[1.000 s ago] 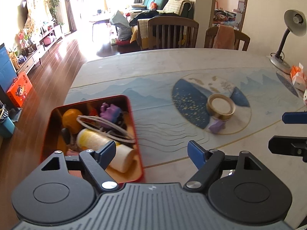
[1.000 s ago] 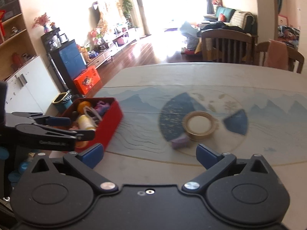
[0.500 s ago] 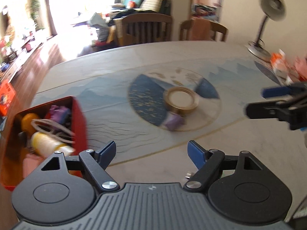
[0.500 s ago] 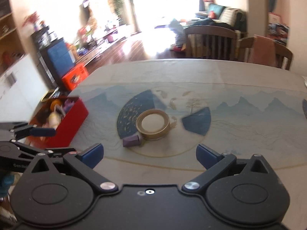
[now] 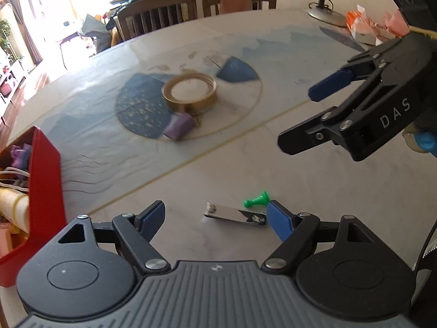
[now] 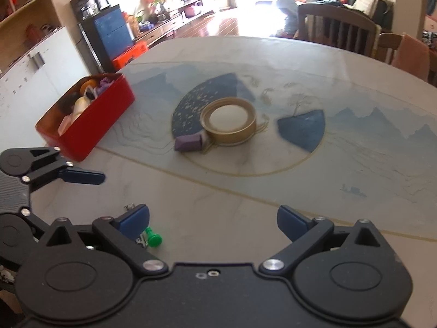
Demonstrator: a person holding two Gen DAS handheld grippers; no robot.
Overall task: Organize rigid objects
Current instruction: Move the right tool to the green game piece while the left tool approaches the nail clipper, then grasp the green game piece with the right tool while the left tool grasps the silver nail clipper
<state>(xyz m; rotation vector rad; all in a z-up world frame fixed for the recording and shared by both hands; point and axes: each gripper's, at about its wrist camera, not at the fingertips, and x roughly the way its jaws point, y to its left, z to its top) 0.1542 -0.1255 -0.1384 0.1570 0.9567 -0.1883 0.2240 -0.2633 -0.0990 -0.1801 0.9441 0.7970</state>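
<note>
Marble-look table (image 5: 314,180) with a painted blue mountain scene and a gold-ringed circle fills both views. On that circle sits a tape roll (image 5: 189,92), a purple block (image 5: 179,128) touching its near side. At the table's left edge stands a red tin (image 6: 90,125) of small items. Nearer, a metal nail clipper (image 5: 235,216) and green pawn (image 5: 256,200) lie just beside each other. Left gripper (image 5: 217,220) and right gripper (image 6: 213,222) both gape wide, empty. Beyond: wooden chairs (image 5: 158,13), a sofa, sunlit floor
</note>
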